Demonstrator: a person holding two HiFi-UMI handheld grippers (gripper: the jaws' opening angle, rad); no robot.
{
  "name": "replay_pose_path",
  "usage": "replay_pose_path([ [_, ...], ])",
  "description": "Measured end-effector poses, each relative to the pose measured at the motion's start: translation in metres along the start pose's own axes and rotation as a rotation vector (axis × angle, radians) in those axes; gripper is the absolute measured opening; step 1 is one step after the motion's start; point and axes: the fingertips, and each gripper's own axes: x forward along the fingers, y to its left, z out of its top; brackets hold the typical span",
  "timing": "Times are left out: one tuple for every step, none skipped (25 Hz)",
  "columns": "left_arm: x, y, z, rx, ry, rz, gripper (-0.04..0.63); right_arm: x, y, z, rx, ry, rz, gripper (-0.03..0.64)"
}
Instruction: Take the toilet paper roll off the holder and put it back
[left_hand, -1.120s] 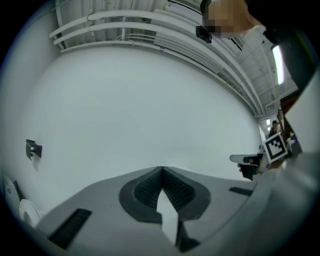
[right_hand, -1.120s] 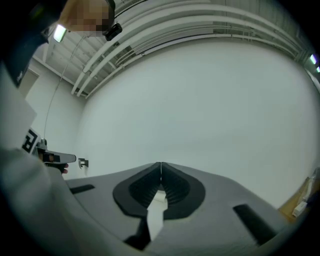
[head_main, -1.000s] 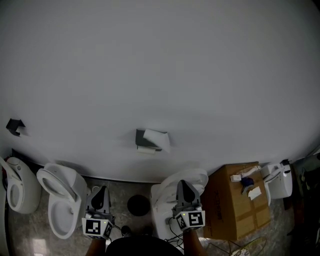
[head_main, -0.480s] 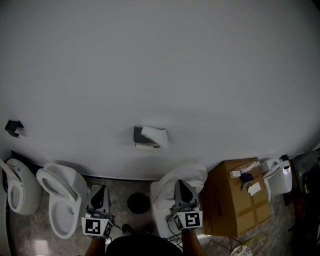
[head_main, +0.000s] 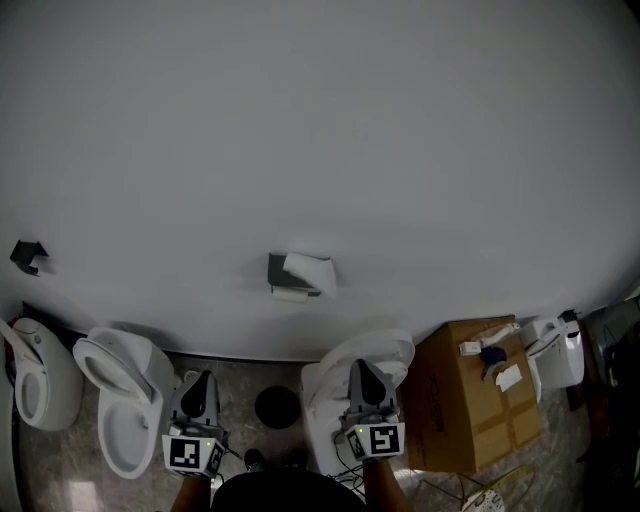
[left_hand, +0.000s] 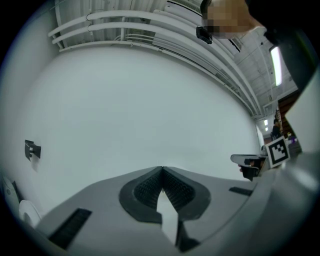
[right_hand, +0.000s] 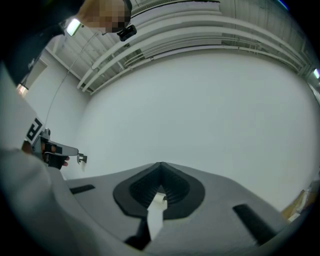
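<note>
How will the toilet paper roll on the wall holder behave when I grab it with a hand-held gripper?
The toilet paper roll looks soft and light, so it will probably squash under a hard pinch. A loose end hangs below it, so it may unwind if tugged. Once off the holder, its round shape would likely let it roll.

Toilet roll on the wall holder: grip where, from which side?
Right end of the roll, jaws across its round body, coming from the right: the dark holder sits at its left, so that end looks free.
</note>
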Motion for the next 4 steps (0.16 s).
replay_pose_path([
  [0.0009,0.0014,0.0028,0.001,-0.011,0.011,0.003,-0.0002,-0.0007,0.0,-0.002,0.0,-0.004,0.003],
  [0.0017,0.0026,0.005,0.005,-0.018,0.02,0.003,-0.0007,-0.0017,-0.0009,-0.006,0.005,-0.009,0.003],
  [0.0024,0.0034,0.0067,0.01,-0.023,0.025,0.003,-0.0012,-0.0027,-0.0022,-0.011,0.013,-0.014,0.003],
  [0.0029,0.0041,0.0081,0.016,-0.027,0.029,0.003,-0.0018,-0.0036,-0.0036,-0.016,0.022,-0.019,0.003],
])
